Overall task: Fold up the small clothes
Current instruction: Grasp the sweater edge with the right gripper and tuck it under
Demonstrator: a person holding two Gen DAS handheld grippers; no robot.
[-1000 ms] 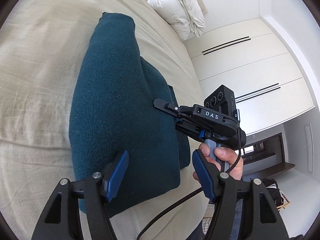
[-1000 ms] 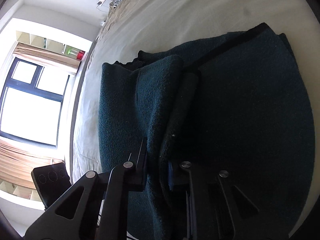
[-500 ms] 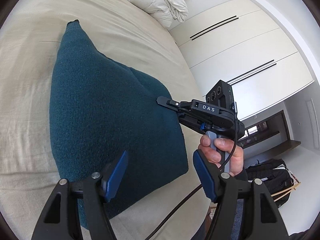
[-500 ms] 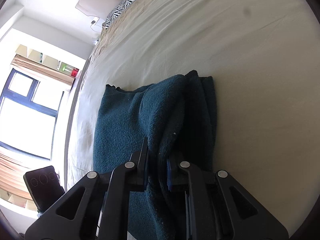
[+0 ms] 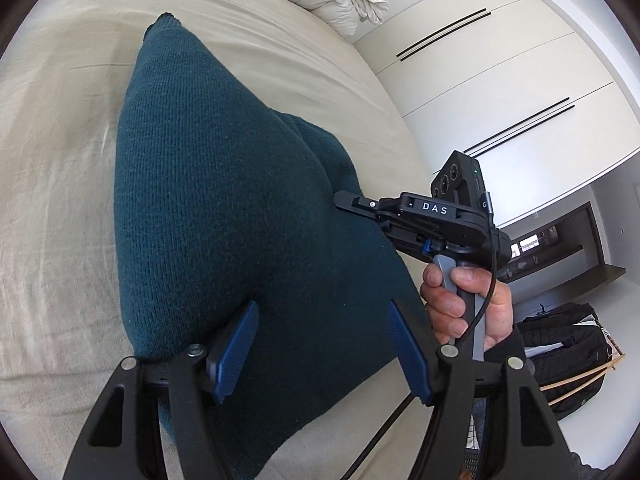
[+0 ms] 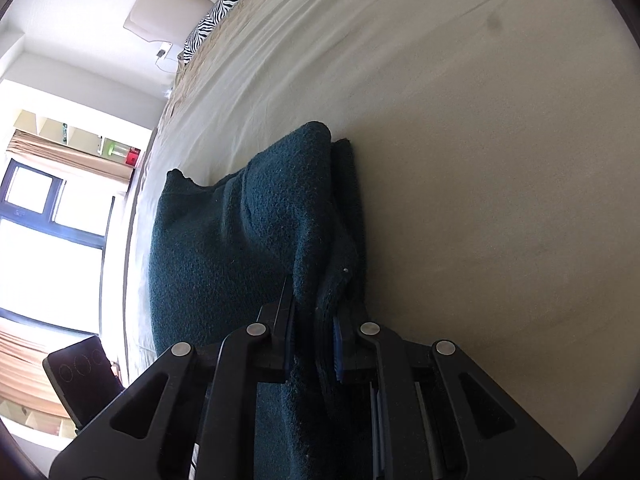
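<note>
Teal knit garment (image 5: 224, 216): we see it lying on the beige bedsheet (image 5: 60, 208).
Right gripper (image 6: 314, 336): we have it pinching a fold.
Left gripper (image 5: 320, 344): we hold it wide, nothing between.

Coarse matt knit garment (image 5: 224, 208), smooth cloth bedsheet (image 5: 60, 200)

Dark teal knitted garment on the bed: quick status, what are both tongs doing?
Right tongs shut on dark teal knitted garment, edge bunched between pads. Left tongs open, empty, above it. Beige bed sheet around it bare.
</note>
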